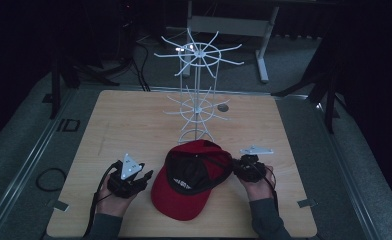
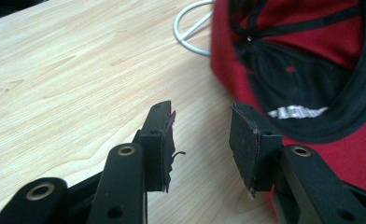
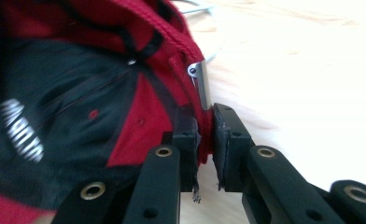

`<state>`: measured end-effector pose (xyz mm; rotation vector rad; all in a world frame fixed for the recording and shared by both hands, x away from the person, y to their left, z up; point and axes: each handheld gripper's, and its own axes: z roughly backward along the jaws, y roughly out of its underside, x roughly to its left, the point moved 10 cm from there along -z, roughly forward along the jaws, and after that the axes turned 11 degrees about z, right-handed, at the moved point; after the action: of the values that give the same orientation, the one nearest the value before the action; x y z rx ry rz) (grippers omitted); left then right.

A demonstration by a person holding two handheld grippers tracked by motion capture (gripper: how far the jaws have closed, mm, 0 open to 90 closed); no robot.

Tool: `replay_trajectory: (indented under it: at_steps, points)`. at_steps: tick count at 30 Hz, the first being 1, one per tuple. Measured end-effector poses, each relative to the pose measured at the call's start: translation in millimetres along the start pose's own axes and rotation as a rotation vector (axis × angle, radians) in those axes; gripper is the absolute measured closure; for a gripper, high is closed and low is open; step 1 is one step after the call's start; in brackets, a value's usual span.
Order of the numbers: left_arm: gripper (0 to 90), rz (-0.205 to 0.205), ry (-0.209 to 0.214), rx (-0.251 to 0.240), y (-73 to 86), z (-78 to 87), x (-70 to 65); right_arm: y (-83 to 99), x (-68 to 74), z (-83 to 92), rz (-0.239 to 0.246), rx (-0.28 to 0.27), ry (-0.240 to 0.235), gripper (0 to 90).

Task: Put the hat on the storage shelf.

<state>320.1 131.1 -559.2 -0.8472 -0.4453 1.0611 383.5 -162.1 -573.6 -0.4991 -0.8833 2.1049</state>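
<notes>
Right gripper view: jaws pinch red cap (image 3: 186, 70) rim.

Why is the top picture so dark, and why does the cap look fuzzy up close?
High view: the room is dim, so the cap and table look dull and the background goes black. Left gripper view: bright, the jaws are sharp, and the cap beyond them is soft. Right gripper view: the cap's inside and its white lettering are smeared, and the table is washed out pale.
</notes>
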Motion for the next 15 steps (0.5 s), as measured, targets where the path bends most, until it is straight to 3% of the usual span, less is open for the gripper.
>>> replay_trajectory:
  at_steps: [5, 7, 8, 15]
  points:
    - [60.0, -0.006, 0.001, 0.009, 1.9, -2.9, -1.8, -0.9, -28.8, 2.5, -0.007, 0.016, 0.05, 80.9]
    - [60.0, -0.007, 0.0, 0.01, 2.1, -3.0, -1.6, -1.6, -32.2, 3.2, -0.006, 0.016, 0.053, 81.0]
    - [60.0, -0.009, 0.0, 0.011, 2.2, -3.3, -0.5, -3.9, -44.1, 6.0, -0.002, 0.025, 0.085, 81.1]
    - [60.1, 0.002, -0.001, 0.017, 5.5, -7.7, 1.8, -17.2, -86.2, 18.4, -0.003, 0.015, 0.153, 81.2]
